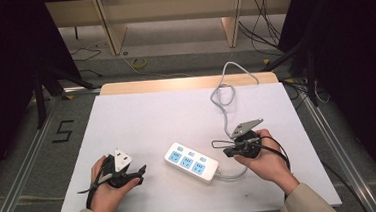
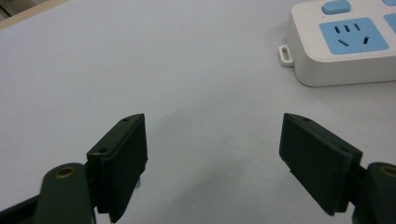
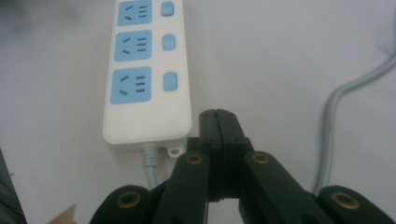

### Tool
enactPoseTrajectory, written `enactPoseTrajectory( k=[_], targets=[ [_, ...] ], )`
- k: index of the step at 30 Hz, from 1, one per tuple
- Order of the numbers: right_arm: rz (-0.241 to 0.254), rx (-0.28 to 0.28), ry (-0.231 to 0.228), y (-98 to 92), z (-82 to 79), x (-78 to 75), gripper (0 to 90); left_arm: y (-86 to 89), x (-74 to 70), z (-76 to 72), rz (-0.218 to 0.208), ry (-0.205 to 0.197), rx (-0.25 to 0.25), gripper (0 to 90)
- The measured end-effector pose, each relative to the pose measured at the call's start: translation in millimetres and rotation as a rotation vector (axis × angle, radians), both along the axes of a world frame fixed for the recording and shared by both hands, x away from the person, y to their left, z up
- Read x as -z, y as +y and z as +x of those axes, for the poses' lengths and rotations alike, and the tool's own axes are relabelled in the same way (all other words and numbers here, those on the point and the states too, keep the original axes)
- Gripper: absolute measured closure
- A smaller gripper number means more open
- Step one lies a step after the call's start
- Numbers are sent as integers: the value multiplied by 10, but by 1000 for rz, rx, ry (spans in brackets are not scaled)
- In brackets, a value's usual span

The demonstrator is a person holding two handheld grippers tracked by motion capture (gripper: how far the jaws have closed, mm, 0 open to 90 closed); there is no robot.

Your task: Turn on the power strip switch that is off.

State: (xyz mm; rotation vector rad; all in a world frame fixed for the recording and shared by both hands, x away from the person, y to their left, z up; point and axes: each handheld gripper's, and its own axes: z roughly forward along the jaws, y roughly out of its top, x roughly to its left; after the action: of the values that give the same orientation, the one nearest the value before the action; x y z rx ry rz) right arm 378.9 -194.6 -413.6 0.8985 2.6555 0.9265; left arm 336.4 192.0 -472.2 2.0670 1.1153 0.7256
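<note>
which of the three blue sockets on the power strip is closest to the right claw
The blue socket at the cord end of the power strip, just ahead of the shut right claw. The other two sit farther up the strip.

Power strip [image 2: 343,42] runs off the left gripper view's right edge; its cable's [image 1: 224,96] plug end is unseen.

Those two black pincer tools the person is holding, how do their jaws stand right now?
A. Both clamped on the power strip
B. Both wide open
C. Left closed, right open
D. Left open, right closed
D. The left gripper has its jaws spread wide over bare table, while the right gripper has its jaws pressed together, holding nothing, just short of the power strip.
</note>
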Motion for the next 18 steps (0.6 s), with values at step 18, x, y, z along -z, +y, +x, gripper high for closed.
enactPoseTrajectory(
  k=[18],
  targets=[
    [-15, -16, 5, 127, 54, -35, 900, 3, -4, 0, 1, 1, 0, 233]
  ],
)
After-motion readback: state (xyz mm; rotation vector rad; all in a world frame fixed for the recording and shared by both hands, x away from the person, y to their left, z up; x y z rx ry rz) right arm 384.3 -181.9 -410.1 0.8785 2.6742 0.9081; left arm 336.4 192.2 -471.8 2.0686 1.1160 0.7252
